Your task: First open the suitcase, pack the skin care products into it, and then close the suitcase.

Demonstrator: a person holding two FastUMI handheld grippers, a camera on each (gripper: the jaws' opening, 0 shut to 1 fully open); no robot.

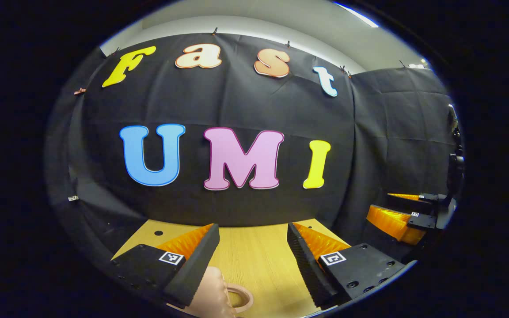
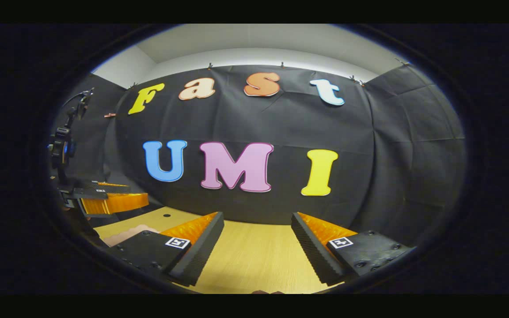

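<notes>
no readable text, small square finger markers

Pale pink item at bottom edge of left gripper view, low on wooden counter: rounded body, ring-shaped loop on its right side lying flat on wood. Mostly cut off by view edge and left finger; identity uncertain. Pink patch at lower left of right gripper view, partly hidden.

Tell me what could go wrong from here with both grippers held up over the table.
Both grippers, left and right, are open and point at the booth wall, so the suitcase is barely in sight and a blind descent might miss it. The pink handle-like piece under the left gripper's finger could get knocked.
</notes>
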